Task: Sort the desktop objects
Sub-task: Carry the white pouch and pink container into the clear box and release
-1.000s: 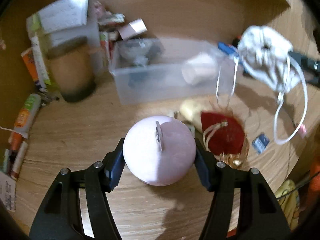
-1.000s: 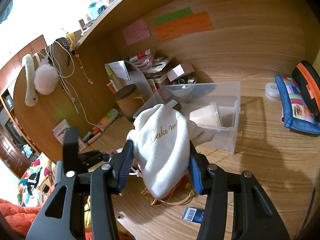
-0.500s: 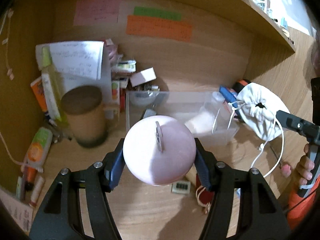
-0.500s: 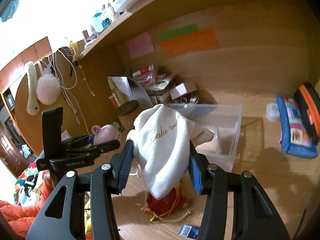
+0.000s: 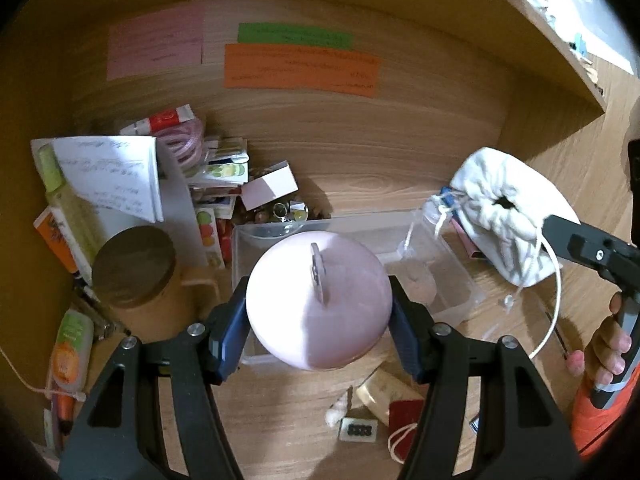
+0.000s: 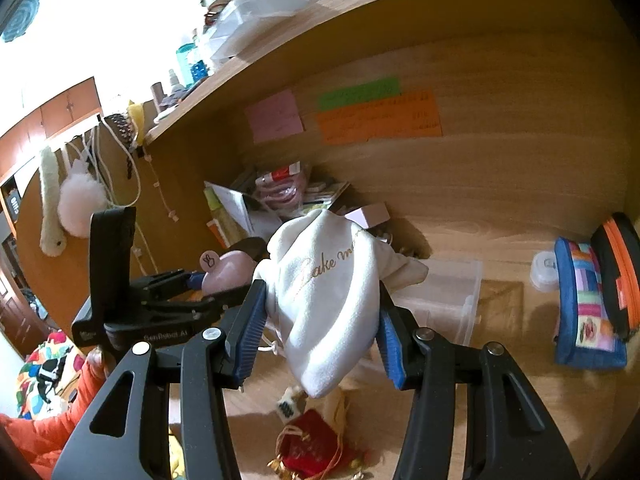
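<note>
A pink ball is clamped in the left gripper above the clear bin; a white pouch is gripped by the right gripper over the desk.

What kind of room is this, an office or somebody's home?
Most likely a home study desk: sticky notes on the wooden back panel, pencil cases on the desk, and a plush toy hanging beside it.

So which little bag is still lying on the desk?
The red pouch with gold cord lies on the desk; the white drawstring bag is up in the right gripper.
</note>
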